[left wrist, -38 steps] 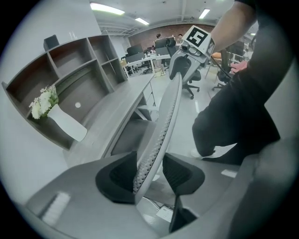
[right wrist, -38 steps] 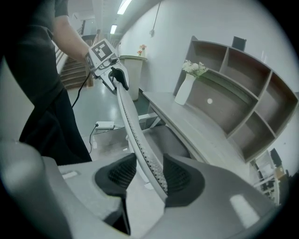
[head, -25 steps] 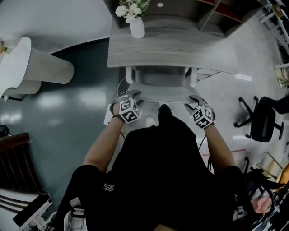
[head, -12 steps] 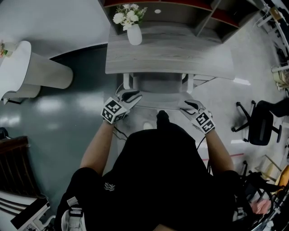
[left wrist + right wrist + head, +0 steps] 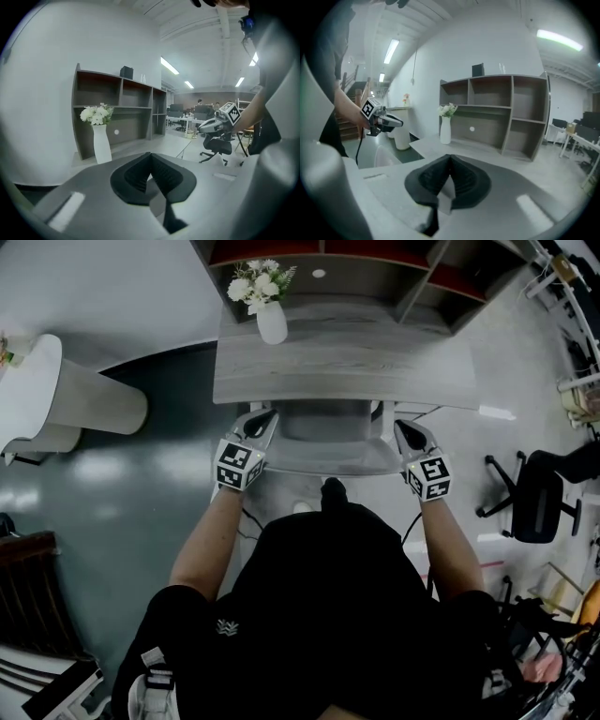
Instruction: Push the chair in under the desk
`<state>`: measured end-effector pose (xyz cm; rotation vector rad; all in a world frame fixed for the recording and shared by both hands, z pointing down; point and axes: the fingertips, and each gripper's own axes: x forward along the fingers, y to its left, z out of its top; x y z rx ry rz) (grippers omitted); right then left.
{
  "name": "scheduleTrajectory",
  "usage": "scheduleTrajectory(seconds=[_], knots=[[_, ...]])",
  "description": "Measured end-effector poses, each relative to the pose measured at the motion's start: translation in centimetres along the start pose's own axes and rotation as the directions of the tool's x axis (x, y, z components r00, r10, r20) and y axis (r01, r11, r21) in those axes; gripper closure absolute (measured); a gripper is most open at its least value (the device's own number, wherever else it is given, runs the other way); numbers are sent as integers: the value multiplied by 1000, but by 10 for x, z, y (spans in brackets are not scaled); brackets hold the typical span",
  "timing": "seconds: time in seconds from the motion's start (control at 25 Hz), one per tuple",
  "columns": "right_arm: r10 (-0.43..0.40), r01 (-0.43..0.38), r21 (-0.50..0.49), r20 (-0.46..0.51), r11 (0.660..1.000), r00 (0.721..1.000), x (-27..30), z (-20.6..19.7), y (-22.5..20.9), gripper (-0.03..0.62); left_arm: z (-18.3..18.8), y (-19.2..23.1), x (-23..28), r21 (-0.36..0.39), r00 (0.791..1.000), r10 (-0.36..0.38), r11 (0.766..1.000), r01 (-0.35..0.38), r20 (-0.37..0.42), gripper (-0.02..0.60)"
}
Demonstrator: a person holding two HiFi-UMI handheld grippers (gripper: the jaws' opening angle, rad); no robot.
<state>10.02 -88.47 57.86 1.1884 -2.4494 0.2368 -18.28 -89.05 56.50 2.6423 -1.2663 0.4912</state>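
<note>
Chair [image 5: 328,456]: seat mostly tucked beneath the desk [image 5: 347,367], backrest showing at its near edge. Left gripper [image 5: 263,420] and right gripper [image 5: 405,430] are clenched empty, one at each backrest corner, probably for an even, straight shove.

At lower centre the right gripper [image 5: 450,161] has its black ribbed jaws pressed together on nothing, while beyond them a tall white vase of white flowers [image 5: 446,129] stands before a grey-brown open shelf unit [image 5: 506,112] and the left gripper [image 5: 398,123] hangs at mid-left.
</note>
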Motion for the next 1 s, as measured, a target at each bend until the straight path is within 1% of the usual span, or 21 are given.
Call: scheduleTrajectory(seconds=[0.12, 0.24, 0.52, 1.0], knots=[[-89, 90, 45, -18, 995, 996, 1, -10, -19, 592, -12, 5, 8, -20, 999, 22, 1000, -23, -31, 575], [-136, 136, 94, -12, 986, 991, -3, -14, -31, 592, -26, 9, 11, -37, 998, 30, 999, -32, -64, 575], [-138, 140, 121, -28, 983, 990, 2, -21, -38, 592, -29, 23, 10, -36, 995, 56, 998, -59, -78, 575], [-133, 134, 119, -19, 984, 991, 16, -15, -38, 592, -34, 22, 12, -17, 995, 34, 999, -36, -89, 575]])
